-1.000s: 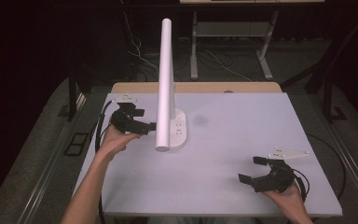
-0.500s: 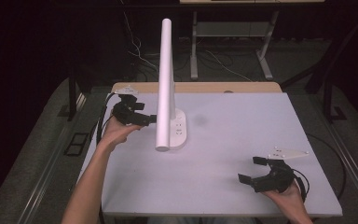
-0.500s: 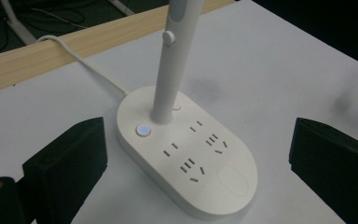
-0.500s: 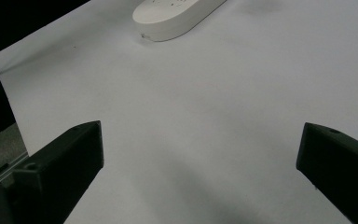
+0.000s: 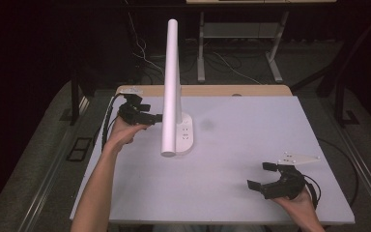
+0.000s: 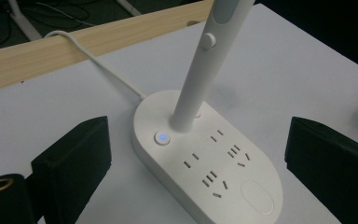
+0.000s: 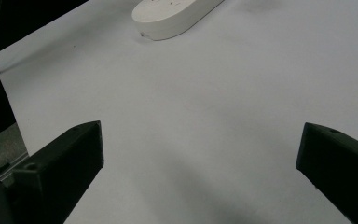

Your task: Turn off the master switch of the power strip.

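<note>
- Lamp (image 5: 173,87), white, stands on the table (image 5: 232,193) at about 11 o'clock from the table's middle; its oval base (image 5: 183,137) lies flat and its slim post rises from the far end of that base, towards 12 o'clock.
- Base in the left gripper view: a round button (image 6: 162,137) glows blue just beside the foot of the post, rows of socket slots run along the top, and a white cord (image 6: 98,60) leaves the far end and runs over the wooden edge (image 6: 74,51) of the table.
- Left gripper (image 5: 150,117) sits at 9 o'clock of the post, jaws pointing at it; against the picture of a second ago it has come in from a little farther out and nearer the person, and its tips now reach almost to the post.
- Its jaws stand wide apart with nothing between them but air; the left gripper view shows the base and post framed in the gap, touched by neither jaw.
- Left hand (image 5: 123,133) and forearm reach in from 7 o'clock, stretched slightly farther up the table than a second ago.
- Right gripper (image 5: 263,176) rests low over the table at about 4 o'clock, well apart from the lamp, and has not shifted since the earlier pictures.
- Its jaws are likewise spread wide and hold nothing; the right gripper view shows bare table between them and the near end of the base far off at 12 o'clock.
- Lamp itself stands where it stood a second ago.
</note>
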The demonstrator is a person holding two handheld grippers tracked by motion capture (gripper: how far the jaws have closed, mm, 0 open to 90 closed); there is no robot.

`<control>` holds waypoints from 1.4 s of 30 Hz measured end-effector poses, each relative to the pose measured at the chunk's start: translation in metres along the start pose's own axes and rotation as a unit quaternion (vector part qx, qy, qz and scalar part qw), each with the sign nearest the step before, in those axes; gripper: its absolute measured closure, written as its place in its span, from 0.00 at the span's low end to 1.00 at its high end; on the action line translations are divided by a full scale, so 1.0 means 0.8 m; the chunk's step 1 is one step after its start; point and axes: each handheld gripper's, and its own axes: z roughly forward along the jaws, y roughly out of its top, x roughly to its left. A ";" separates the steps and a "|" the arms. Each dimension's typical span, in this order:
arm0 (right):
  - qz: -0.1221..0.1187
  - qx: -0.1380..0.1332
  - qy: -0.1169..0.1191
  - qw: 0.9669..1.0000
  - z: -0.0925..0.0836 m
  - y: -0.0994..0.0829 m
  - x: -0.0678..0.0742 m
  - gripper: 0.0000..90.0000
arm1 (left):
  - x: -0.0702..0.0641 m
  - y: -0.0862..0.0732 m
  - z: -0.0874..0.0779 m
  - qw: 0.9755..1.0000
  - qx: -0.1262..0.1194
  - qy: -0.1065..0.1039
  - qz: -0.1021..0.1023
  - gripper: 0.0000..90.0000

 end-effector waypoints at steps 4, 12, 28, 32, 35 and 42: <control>-0.003 0.002 0.001 1.000 0.001 0.000 0.000 0.00 | 0.004 0.000 0.009 1.000 0.003 -0.001 -0.002 0.09; -0.003 0.002 0.001 1.000 0.001 0.000 0.000 0.00 | 0.010 -0.001 0.023 1.000 0.011 -0.003 -0.014 0.16; -0.001 0.010 0.003 1.000 0.002 -0.001 0.000 0.00 | 0.025 -0.008 0.039 0.999 0.006 -0.007 -0.033 0.28; -0.003 0.011 0.002 1.000 0.003 -0.001 0.001 0.00 | 0.026 -0.010 0.044 0.999 -0.004 -0.014 -0.049 0.33; -0.004 0.011 0.002 1.000 0.003 -0.001 0.001 0.00 | 0.027 -0.011 0.048 0.999 -0.001 -0.019 -0.046 0.38; -0.005 0.013 0.003 1.000 0.003 -0.001 0.001 0.00 | 0.027 -0.014 0.053 0.999 -0.003 -0.024 -0.047 0.51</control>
